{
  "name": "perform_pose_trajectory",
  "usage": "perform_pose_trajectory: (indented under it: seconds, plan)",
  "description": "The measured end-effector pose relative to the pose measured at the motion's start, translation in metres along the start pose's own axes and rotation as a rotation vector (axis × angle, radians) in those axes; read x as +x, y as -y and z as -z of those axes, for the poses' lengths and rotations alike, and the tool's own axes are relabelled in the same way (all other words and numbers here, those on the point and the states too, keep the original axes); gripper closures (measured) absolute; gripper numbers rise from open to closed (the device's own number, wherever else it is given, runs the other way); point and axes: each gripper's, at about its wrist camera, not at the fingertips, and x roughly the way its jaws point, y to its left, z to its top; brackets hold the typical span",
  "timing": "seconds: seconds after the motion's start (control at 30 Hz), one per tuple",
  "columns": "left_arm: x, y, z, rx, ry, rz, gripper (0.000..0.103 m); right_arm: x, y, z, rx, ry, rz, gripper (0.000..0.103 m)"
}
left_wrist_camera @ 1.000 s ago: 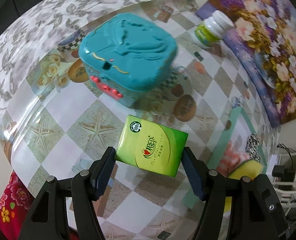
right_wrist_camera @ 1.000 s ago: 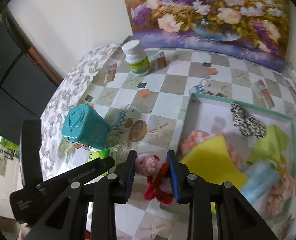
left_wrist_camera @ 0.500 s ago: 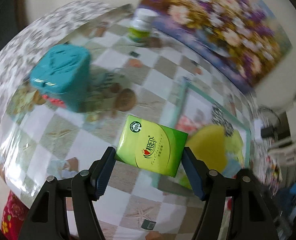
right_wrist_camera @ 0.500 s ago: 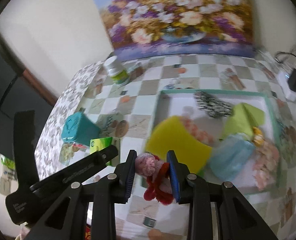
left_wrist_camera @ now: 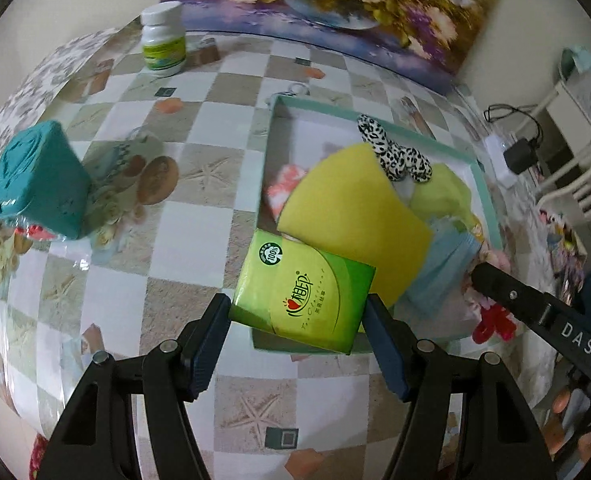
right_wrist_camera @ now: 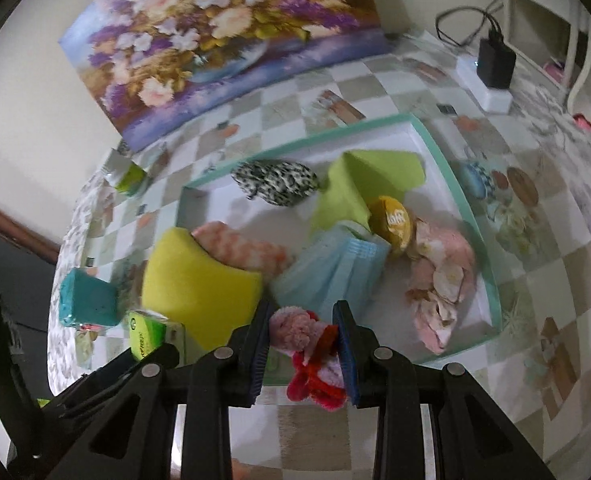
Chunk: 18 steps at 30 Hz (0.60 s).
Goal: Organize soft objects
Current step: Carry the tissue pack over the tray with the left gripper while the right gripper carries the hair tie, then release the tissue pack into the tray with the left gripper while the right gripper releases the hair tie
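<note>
Checkered tablecloth with starfish and cup prints covers the desk (left_wrist_camera: 199,220), and a big flower painting (left_wrist_camera: 335,4) leans on the wall behind it. Left gripper (left_wrist_camera: 297,326) is clamped on a green tissue pack (left_wrist_camera: 301,290), both blue pads pressed against its sides, holding it in the air over the near corner of the teal-rimmed tray (left_wrist_camera: 483,184). Right gripper (right_wrist_camera: 301,346) is pinching a pink and red plush toy (right_wrist_camera: 313,356), its head poking up between the fingers, right at the tray's near edge. Already in the tray: a yellow sponge cloth (left_wrist_camera: 351,216) half sticking over the rim, a leopard-print scrunchie (right_wrist_camera: 277,182) near the far wall, a lime green cloth (right_wrist_camera: 359,184), a light blue face mask (right_wrist_camera: 331,272), a pink checked cloth (right_wrist_camera: 243,248) under the sponge cloth, and a pale pink crumpled fabric (right_wrist_camera: 443,280) at the right side with a round gold packet (right_wrist_camera: 391,220) just beside it. Off to the left on the desk sit a teal box (left_wrist_camera: 35,184) and, further back, a white pill bottle (left_wrist_camera: 163,40). A black charger (right_wrist_camera: 495,62) sits plugged into a white strip at the back right.
</note>
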Motion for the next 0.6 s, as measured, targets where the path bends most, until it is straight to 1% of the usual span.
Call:
perform_pose_trajectory:
  seconds: [0.23, 0.4, 0.47, 0.53, 0.6]
  plan:
    - [0.011, 0.003, -0.003, 0.024, 0.020, 0.013, 0.034, 0.019, -0.003, 0.001, -0.017, -0.011, 0.011, 0.068]
    - [0.015, 0.002, -0.004, 0.025, 0.010, 0.029, 0.033, 0.026, -0.006, 0.002, -0.040, -0.005, 0.017, 0.067]
    - [0.015, 0.000, -0.004, 0.013, 0.009, 0.038, 0.031, 0.028, -0.006, 0.002, -0.043, -0.002, 0.019, 0.063]
    - [0.012, -0.003, -0.003, 0.003, 0.016, 0.035, 0.025, 0.029, -0.006, 0.002, -0.043, -0.002, 0.020, 0.054]
    - [0.010, -0.005, -0.003, -0.003, 0.025, 0.035, 0.023, 0.029, -0.006, 0.003, -0.043, -0.002, 0.024, 0.046]
